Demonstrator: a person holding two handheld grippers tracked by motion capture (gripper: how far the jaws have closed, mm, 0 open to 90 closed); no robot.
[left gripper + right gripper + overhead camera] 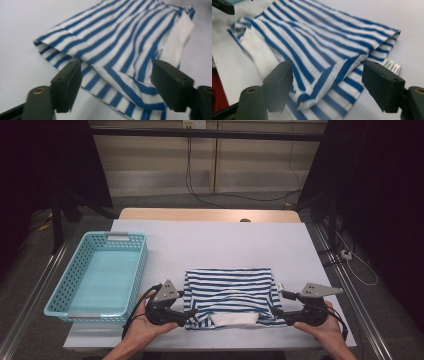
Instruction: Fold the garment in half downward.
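A folded blue-and-white striped garment [230, 292] lies on the white table cover [225, 240] near the front edge, with a white inner patch at its front hem. My left gripper [187, 312] sits at its front left corner. In the left gripper view the jaws of that gripper [116, 80] stand wide apart, with the striped cloth [120, 45] lying loose between them. My right gripper [277, 312] is at the front right corner. In the right gripper view it [327, 80] is open too, over a folded corner of the cloth [319, 42] that the pads do not press.
A turquoise plastic basket [140, 270] stands on the table's left side with nothing in it. A small white label [393, 65] sticks out at the garment's right edge. Bare white cover stretches behind the garment. Black stands and cables flank the table.
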